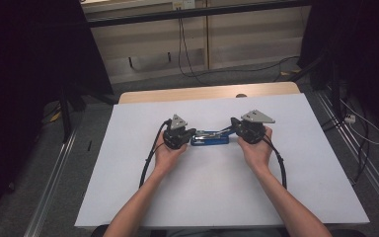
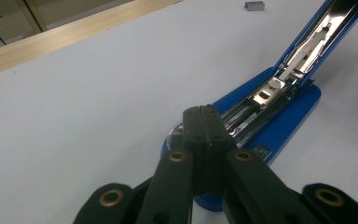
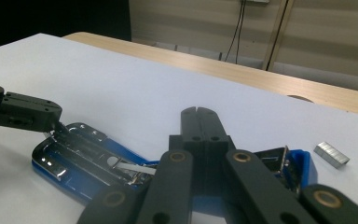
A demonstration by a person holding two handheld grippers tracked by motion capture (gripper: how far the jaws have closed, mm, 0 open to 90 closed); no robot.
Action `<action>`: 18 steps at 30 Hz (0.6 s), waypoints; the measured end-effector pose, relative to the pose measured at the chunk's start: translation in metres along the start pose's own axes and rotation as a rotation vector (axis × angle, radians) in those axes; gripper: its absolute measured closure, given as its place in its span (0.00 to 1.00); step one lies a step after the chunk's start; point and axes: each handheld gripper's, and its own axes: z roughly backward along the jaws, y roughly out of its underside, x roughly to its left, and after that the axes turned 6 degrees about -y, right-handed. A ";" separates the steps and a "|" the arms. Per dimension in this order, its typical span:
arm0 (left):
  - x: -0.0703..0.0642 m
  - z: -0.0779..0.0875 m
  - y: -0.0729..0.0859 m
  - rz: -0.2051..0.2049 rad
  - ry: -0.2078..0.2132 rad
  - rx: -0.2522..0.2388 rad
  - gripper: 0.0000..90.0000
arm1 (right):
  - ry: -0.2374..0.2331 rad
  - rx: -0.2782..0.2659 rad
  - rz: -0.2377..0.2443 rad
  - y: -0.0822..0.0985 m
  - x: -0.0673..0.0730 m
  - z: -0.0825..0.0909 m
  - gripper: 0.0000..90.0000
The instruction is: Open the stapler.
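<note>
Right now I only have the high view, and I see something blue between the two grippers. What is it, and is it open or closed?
Observer: A blue stapler, swung open. The left gripper view shows its top arm raised and the shiny staple channel bare.
Operator: Any staples lying about?
Observer: Yes, a short strip of staples lies on the white table, apart from the stapler.
Operator: Are the grippers pinching anything?
Observer: No. The left gripper and the right gripper both have their jaws shut with nothing between them.
</note>
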 end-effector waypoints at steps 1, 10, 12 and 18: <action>0.000 0.000 0.000 -0.001 -0.002 0.000 1.00 | -0.002 0.002 0.001 0.000 -0.001 0.000 1.00; 0.000 0.000 0.000 -0.002 0.001 -0.001 1.00 | -0.004 0.050 0.031 0.002 -0.007 0.007 1.00; -0.001 0.000 0.000 -0.008 -0.005 0.000 1.00 | -0.007 0.053 0.028 0.003 -0.010 0.009 1.00; -0.001 0.000 0.000 -0.009 -0.005 -0.001 1.00 | -0.019 0.053 0.045 0.005 -0.014 0.013 1.00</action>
